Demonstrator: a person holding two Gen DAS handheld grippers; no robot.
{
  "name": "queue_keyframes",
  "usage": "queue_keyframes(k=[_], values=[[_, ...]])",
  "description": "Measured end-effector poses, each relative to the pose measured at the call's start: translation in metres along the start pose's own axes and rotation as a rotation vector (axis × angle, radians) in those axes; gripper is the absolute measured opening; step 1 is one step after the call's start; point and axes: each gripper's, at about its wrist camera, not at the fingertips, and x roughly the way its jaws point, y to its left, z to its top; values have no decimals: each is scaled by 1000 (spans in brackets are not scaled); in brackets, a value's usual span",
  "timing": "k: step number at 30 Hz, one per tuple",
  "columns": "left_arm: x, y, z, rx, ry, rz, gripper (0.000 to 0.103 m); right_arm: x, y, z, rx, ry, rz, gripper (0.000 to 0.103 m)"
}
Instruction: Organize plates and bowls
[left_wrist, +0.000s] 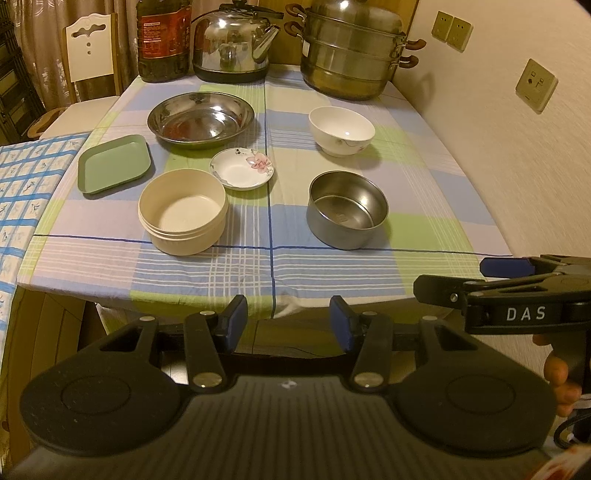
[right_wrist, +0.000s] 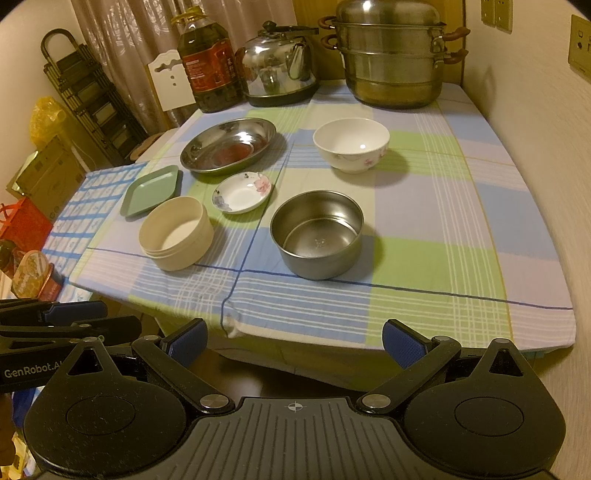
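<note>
Left gripper (left_wrist: 288, 321) and right gripper (right_wrist: 293, 341) are held open, empty, before 6 dishes on the tabletop (right_wrist: 461, 229).

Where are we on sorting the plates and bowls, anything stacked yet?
Nothing stacked: steel plate, green tray, floral saucer, cream bowl, steel bowl and white bowl sit apart. Left gripper and right gripper are open, empty, short of the table. Everything remains.

tablecloth (left_wrist: 332, 258): blue/green/lilac plaid | square plate (left_wrist: 114, 164): mint green | round tub (left_wrist: 183, 216): cream | saucer (left_wrist: 242, 168): white, pink flower | china bowl (left_wrist: 341, 129): white, faint floral | steel bowl (left_wrist: 347, 208): grey | finger pads (left_wrist: 236, 319): blue
</note>
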Motion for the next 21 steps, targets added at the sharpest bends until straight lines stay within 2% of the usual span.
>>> queue_keyframes(k=[21], values=[[0,-1,2,-2,4,-1,46,-2,2,3,-3,-2,-3,101]])
